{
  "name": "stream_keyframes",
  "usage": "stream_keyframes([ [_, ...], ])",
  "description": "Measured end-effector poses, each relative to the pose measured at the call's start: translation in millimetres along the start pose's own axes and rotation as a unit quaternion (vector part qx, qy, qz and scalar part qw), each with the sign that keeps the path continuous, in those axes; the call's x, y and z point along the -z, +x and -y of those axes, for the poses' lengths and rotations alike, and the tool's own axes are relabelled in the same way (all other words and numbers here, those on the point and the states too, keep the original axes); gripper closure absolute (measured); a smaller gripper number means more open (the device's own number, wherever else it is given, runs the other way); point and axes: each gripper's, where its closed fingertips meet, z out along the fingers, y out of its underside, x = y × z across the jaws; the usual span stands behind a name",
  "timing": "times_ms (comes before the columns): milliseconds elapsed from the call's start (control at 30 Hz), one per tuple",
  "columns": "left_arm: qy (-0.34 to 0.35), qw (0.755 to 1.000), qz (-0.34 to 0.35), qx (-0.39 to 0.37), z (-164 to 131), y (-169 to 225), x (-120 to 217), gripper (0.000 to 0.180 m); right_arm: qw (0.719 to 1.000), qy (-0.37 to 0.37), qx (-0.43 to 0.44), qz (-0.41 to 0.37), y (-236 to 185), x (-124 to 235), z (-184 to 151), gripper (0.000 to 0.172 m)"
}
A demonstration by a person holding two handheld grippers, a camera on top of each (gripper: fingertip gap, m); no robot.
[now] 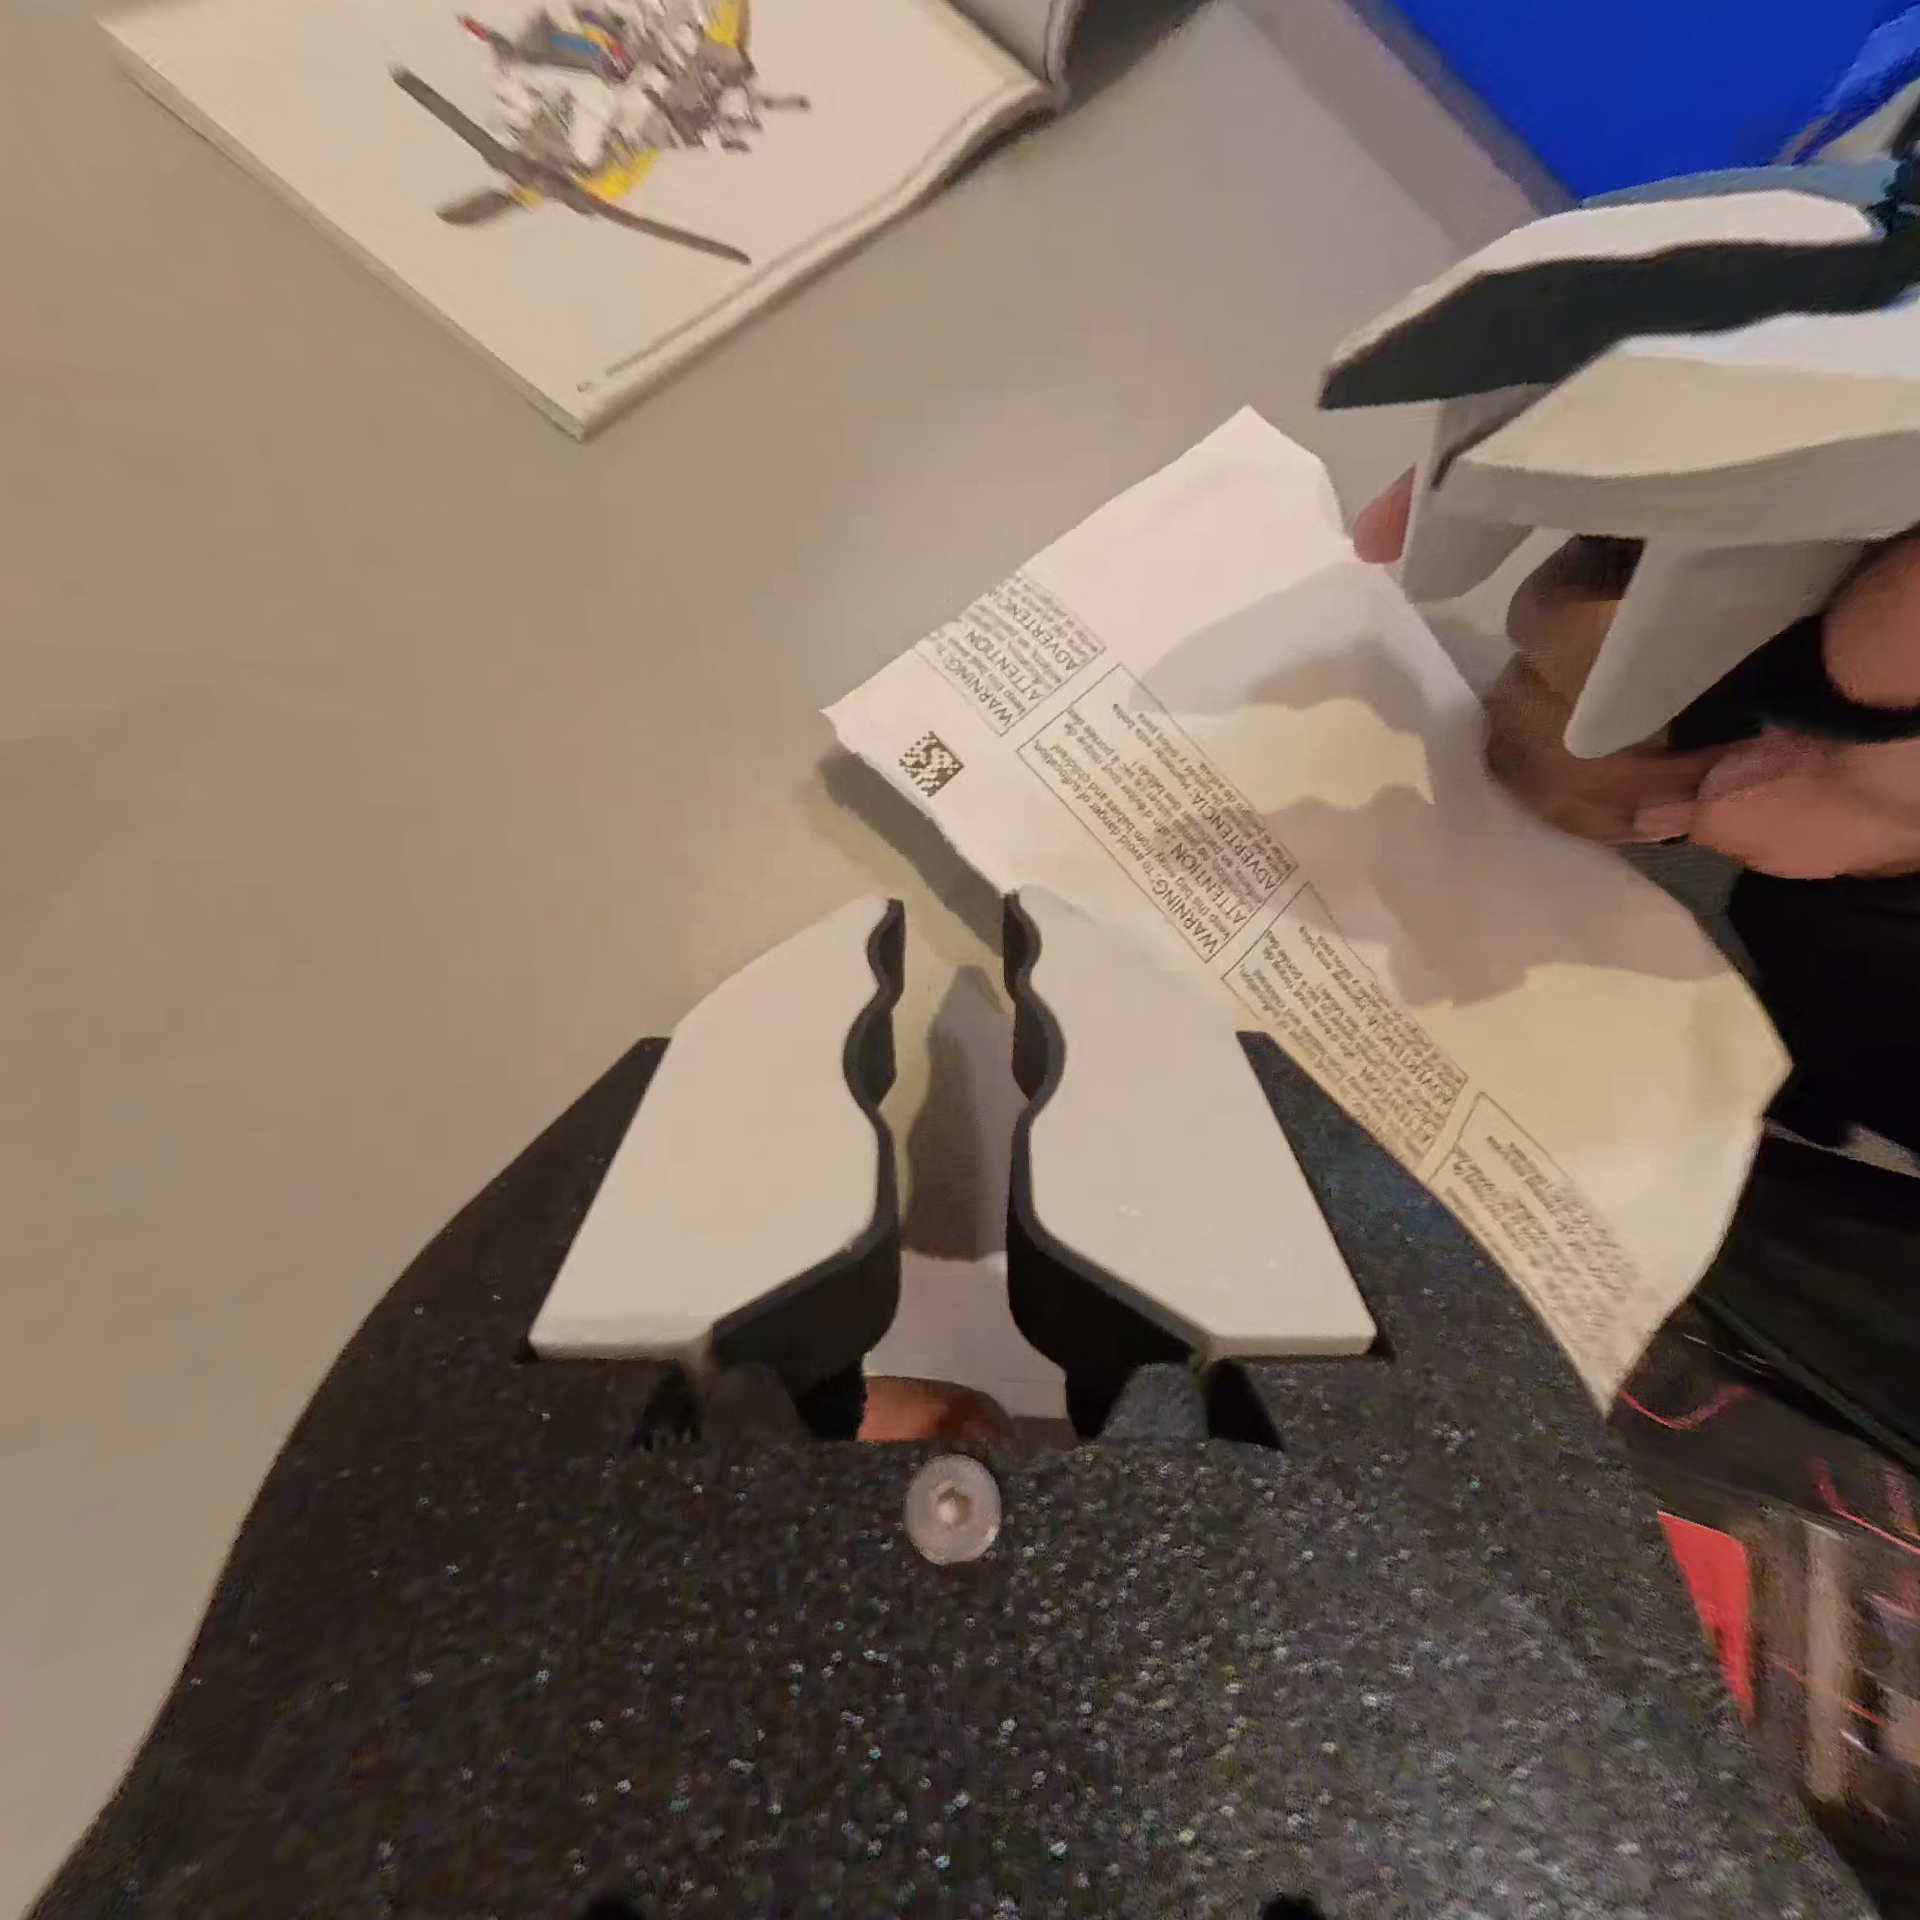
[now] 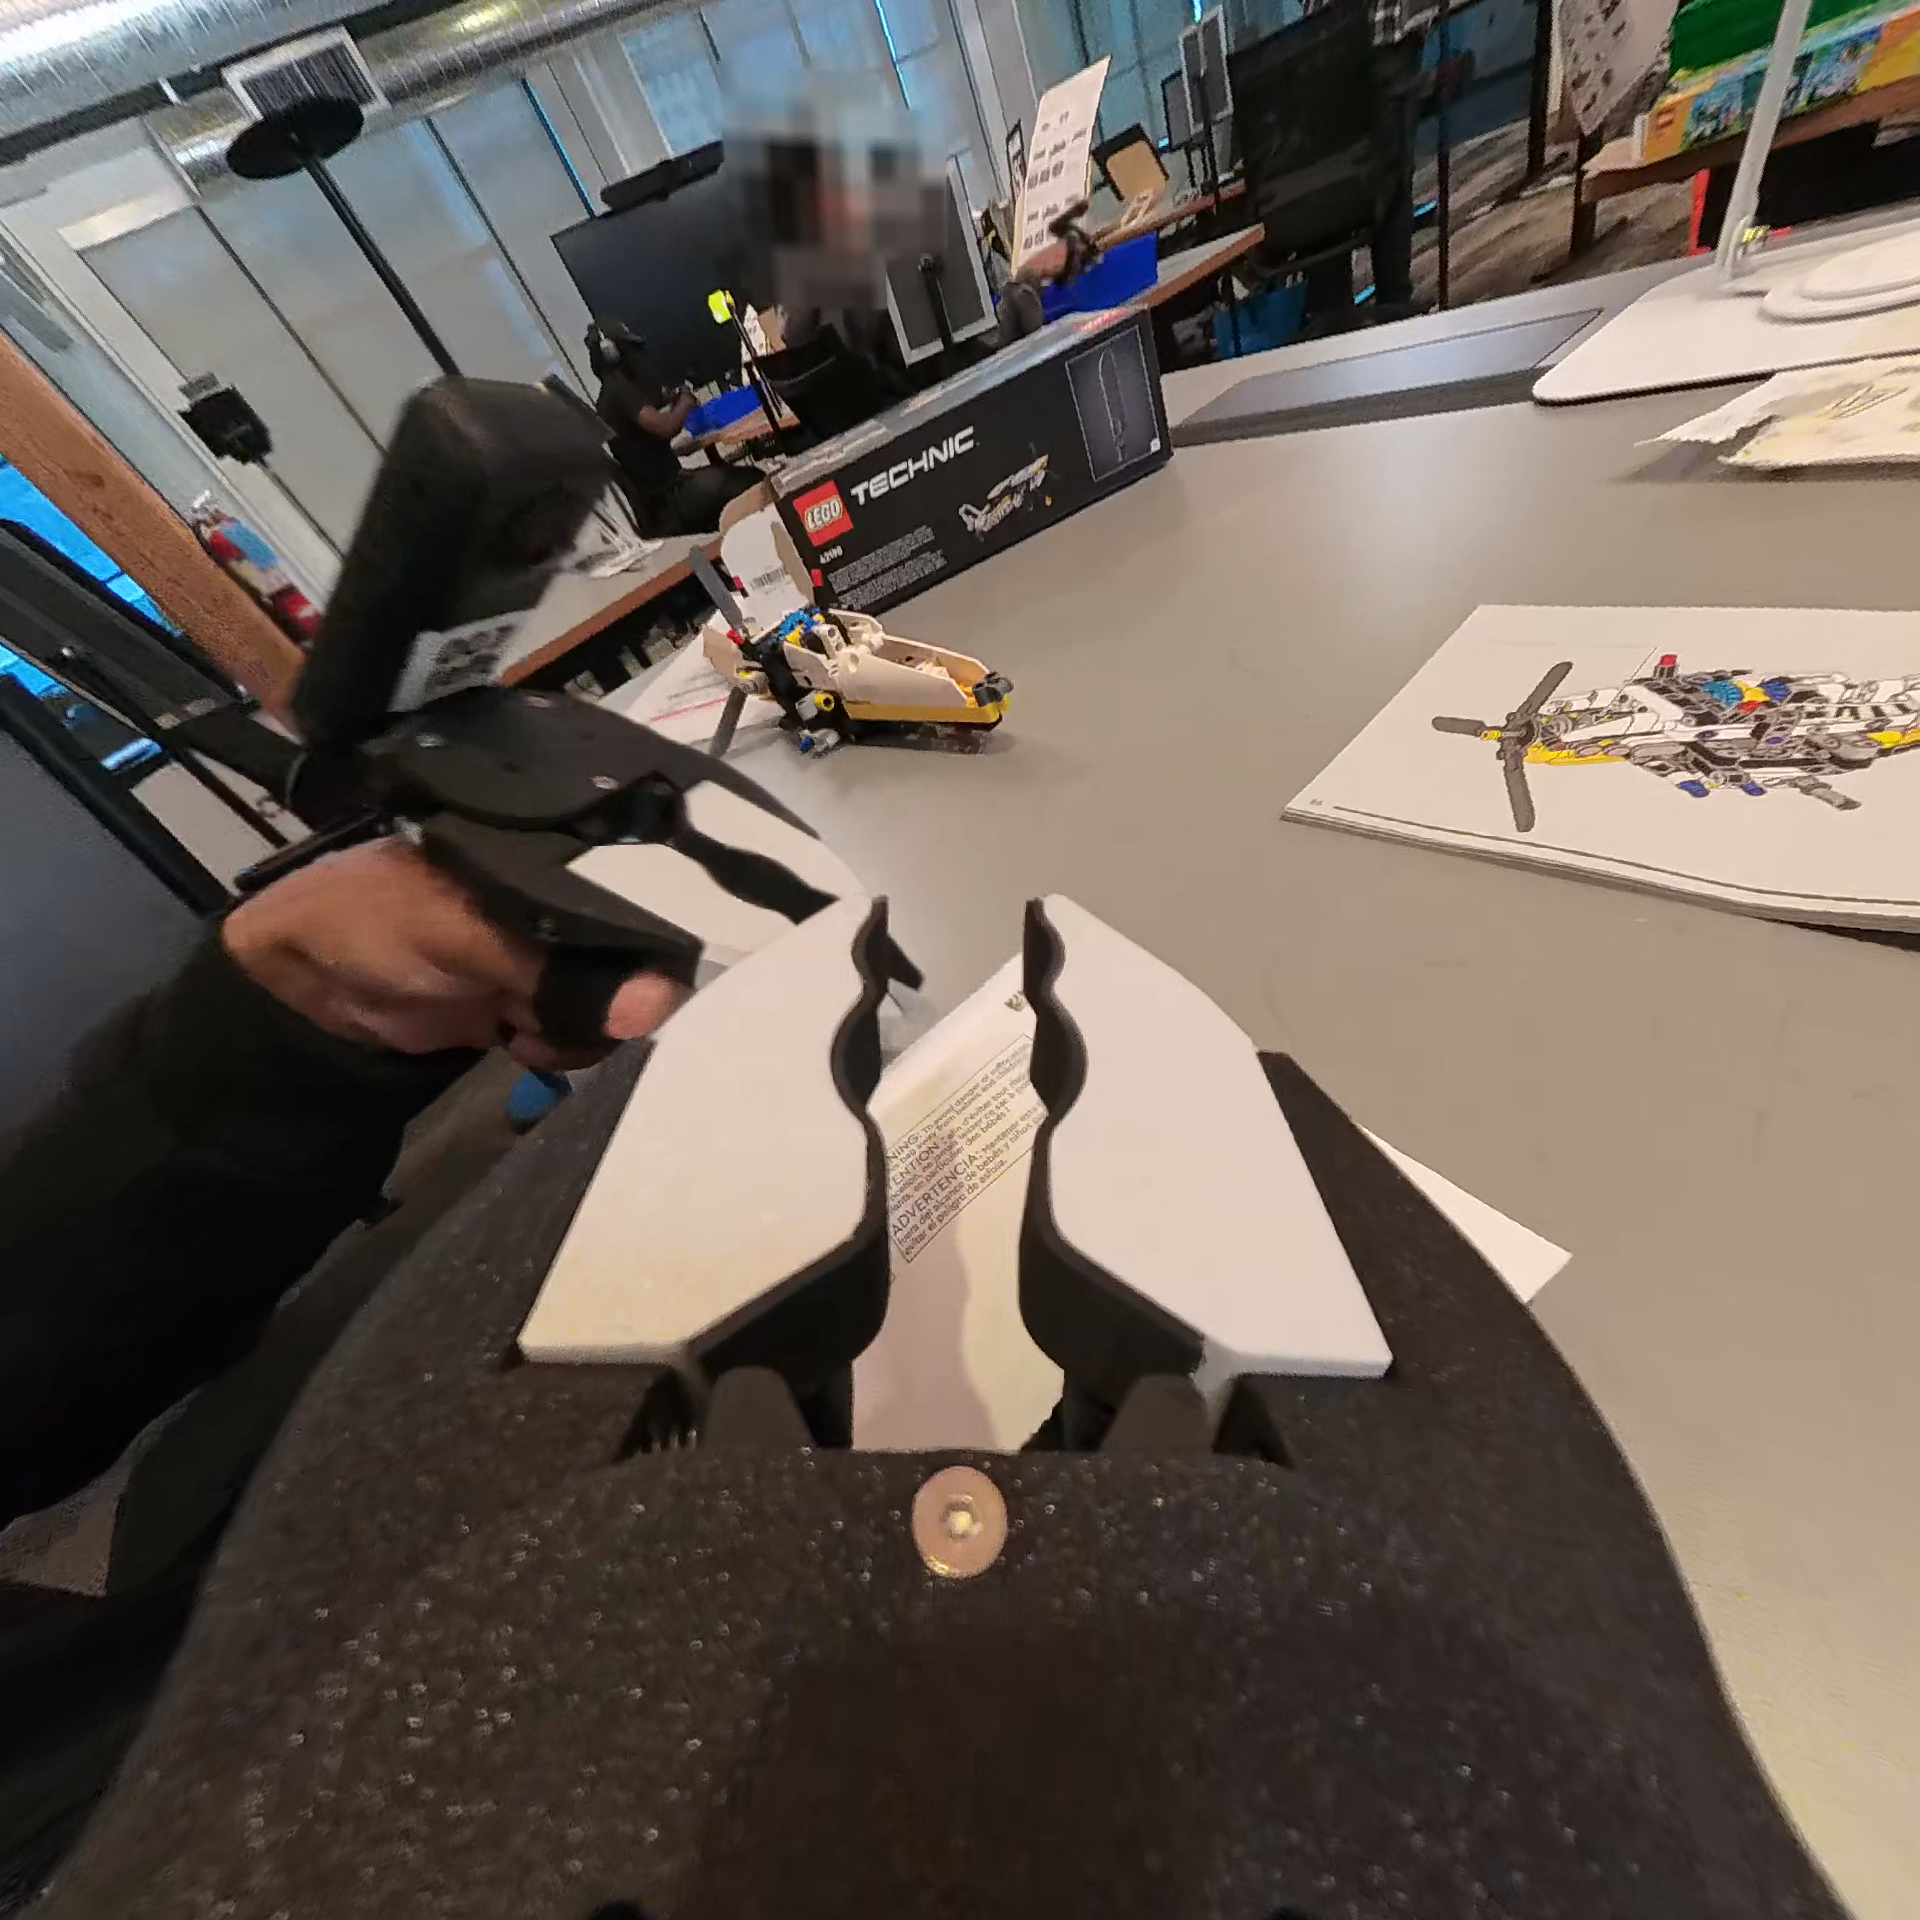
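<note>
A torn white paper bag [image 1: 1299, 831] with printed panels lies at the grey table's [image 1: 312, 727] near edge, under both grippers. Left gripper [image 1: 951, 914] and right gripper [image 2: 951, 914] stand parted, pressing nothing. Booklet [image 2: 1662, 748] at two o'clock, brick plane [image 2: 873, 675] and black box [image 2: 977, 478] at twelve, an office beyond.

Each of the 2 views looks forward along its own tongs, from close behind them, so the black mount and pale fingers fill the lower half of the picture.

The left wrist view tilts steeply down onto the grey surface [image 1: 312, 623], near it, and faces toward the right tongs [image 1: 1392, 436] at its upper right.

The right wrist view sits lower and flatter, skimming across the surface [image 2: 1455, 1039] into the room beyond, with the left tongs [image 2: 831, 914] at its left.

Both views share the surface, the open booklet [image 1: 582, 177] [image 2: 1662, 748] and the white printed sheet [image 1: 1299, 831] [image 2: 956, 1164].
</note>
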Motion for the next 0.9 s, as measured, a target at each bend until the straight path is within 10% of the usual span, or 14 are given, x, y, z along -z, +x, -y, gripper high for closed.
stream_keyframes([
  [333,-0.067,0.996,-0.051,0.011,6,3,-24,0.179,1.0,0.015,0.009,0.025,-7,4,3,0.146],
  [900,0.346,0.932,0.098,0.047,121,27,122,0.179,0.921,-0.049,0.366,-0.128,-73,-21,28,0.132],
])
